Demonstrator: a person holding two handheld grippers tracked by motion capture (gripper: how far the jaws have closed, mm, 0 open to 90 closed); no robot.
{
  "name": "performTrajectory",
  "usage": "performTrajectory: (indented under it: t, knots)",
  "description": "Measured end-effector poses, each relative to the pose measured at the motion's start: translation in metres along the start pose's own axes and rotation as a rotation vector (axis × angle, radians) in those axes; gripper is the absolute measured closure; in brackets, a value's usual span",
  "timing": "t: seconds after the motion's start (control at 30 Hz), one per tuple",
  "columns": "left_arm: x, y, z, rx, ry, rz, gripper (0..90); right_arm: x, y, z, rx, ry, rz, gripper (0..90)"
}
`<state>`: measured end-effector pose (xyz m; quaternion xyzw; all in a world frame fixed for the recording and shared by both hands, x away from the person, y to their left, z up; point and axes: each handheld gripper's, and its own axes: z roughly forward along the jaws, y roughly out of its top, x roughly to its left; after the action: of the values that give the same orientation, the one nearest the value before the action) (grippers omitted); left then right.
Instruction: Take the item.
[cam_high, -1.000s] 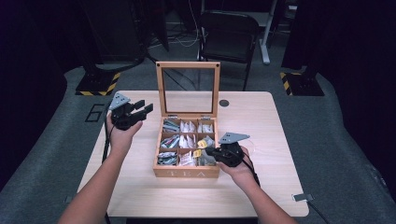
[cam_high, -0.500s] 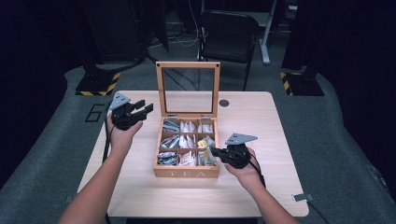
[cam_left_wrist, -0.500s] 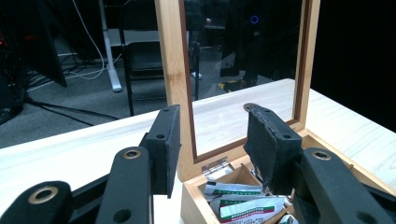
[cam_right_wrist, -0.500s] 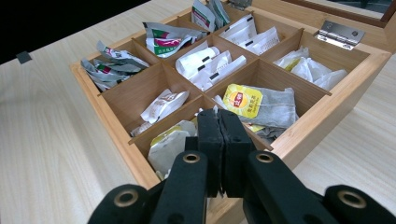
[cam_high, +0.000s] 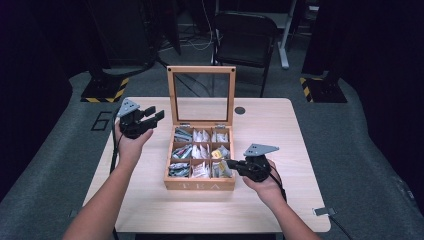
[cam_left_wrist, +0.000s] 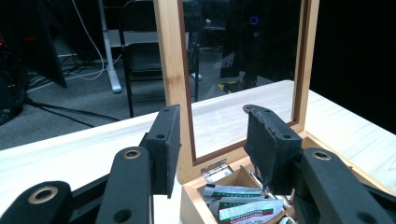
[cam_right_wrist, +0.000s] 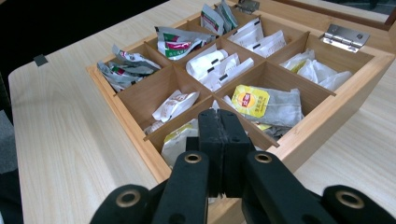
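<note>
The right claw (cam_right_wrist: 219, 135) is nearest, at the box's (cam_high: 200, 184) front right corner. Its jaws are pressed flat together, pad to pad, with no gap, and nothing can be seen between them. In the right gripper view their tip hangs over the front wall of the box, above the near right compartment, where a pale sachet (cam_right_wrist: 180, 140) lies just under it; whether the tip touches anything cannot be told. In the high view the right claw (cam_high: 231, 163) points left into the box, held in the right hand (cam_high: 265, 182), which rests low over the surface (cam_high: 280, 210).

The box is wooden, marked TEA on its front, and sits mid-surface. It is split into nine compartments, three by three, all holding tea bags. A yellow-labelled bag (cam_right_wrist: 266, 105) lies in the compartment just behind the right claw. White packets (cam_right_wrist: 217, 65) fill the centre one, and green-and-red ones (cam_right_wrist: 175, 44) sit farther left.

The left claw (cam_high: 152, 116) is beyond, off the box's back left corner, raised above the surface in the left hand (cam_high: 131, 145). Its jaws stand wide apart and hold nothing. In the left gripper view the left claw (cam_left_wrist: 212, 140) frames the left post of the lid (cam_left_wrist: 175, 70) without touching it.

The lid stands upright at the back, a wooden frame with a clear pane, hinged (cam_left_wrist: 215, 169) to the box. A chair (cam_high: 245, 35) stands behind the surface.
</note>
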<state>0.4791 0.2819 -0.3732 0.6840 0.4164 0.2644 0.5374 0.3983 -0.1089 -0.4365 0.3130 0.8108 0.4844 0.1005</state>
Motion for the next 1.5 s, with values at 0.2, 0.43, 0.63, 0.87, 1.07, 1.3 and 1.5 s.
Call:
performTrajectory:
  t: [0.2, 0.43, 0.63, 0.87, 1.07, 1.3, 1.5]
  knots:
    - [-0.001, 0.000, 0.001, -0.002, -0.001, 0.000, 55.1, 0.001, 0.007, 0.001, -0.030, 0.011, 0.010, 89.8]
    - [0.000, 0.001, 0.001, 0.001, -0.001, 0.002, 55.1, 0.000, 0.013, 0.001, -0.043, 0.008, 0.001, 89.8]
    - [0.000, 0.001, 0.000, 0.000, 0.001, 0.005, 55.1, -0.002, 0.017, -0.004, -0.057, -0.005, -0.008, 89.8]
    - [0.000, 0.000, 0.001, 0.001, 0.000, 0.002, 55.1, -0.008, 0.020, -0.014, -0.085, -0.031, 0.007, 89.8]
    - [0.000, 0.001, 0.000, 0.000, 0.001, 0.003, 55.1, -0.017, 0.021, -0.026, -0.106, -0.066, 0.016, 89.8]
    - [0.001, 0.000, 0.000, 0.001, 0.003, -0.002, 55.1, -0.026, 0.021, -0.041, -0.134, -0.108, 0.017, 89.8]
    - [0.001, 0.000, 0.001, 0.000, 0.005, -0.001, 55.1, -0.036, 0.019, -0.055, -0.145, -0.153, 0.030, 89.9]
